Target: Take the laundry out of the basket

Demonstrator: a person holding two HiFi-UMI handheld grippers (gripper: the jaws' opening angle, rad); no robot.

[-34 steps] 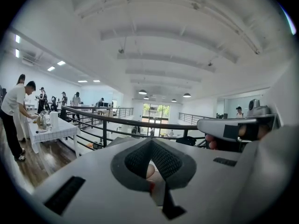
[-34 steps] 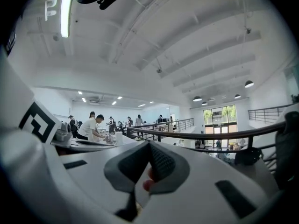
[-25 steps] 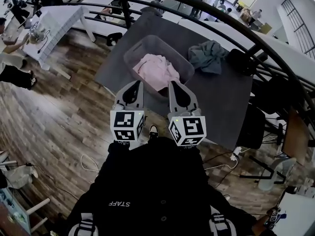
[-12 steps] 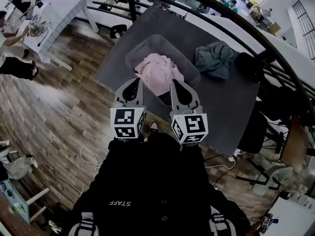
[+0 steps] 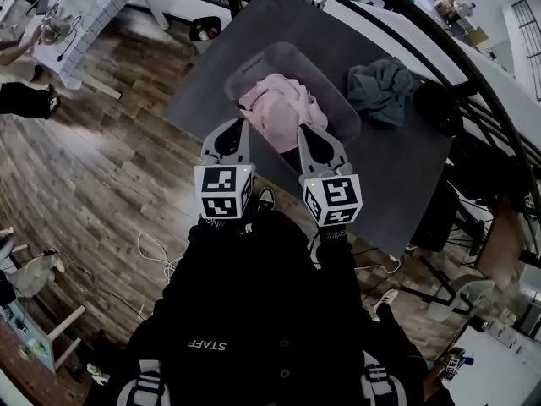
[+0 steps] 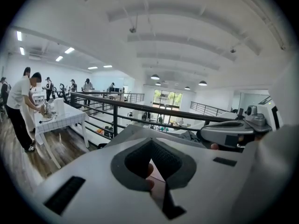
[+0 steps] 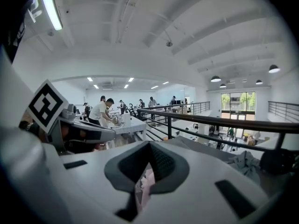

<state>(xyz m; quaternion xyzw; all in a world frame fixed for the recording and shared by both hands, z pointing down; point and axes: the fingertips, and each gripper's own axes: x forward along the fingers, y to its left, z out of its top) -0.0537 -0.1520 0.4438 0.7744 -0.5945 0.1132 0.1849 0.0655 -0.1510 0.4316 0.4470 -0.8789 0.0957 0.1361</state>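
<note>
A translucent grey basket (image 5: 341, 101) stands on a dark grey table (image 5: 397, 172), with pink laundry (image 5: 279, 108) piled inside it. A grey-green garment (image 5: 385, 87) lies on the table to the basket's right. My left gripper (image 5: 237, 123) and right gripper (image 5: 303, 130) are side by side at the basket's near rim, both shut and empty. In the left gripper view, pink cloth (image 6: 157, 172) shows through the gap behind the shut jaws of the left gripper (image 6: 151, 140). The right gripper (image 7: 149, 143) likewise shows pink cloth (image 7: 145, 183) below it.
A black railing (image 5: 423, 36) curves round the far side of the table. A white table (image 5: 93, 7) stands at the far left on the wood floor, with people beside it. Chairs (image 5: 439, 218) and cables (image 5: 156, 256) lie by the table's near right.
Both grippers have come forward from the table's near edge up to the basket's near rim. They stayed shut. The basket and laundry have not moved.
</note>
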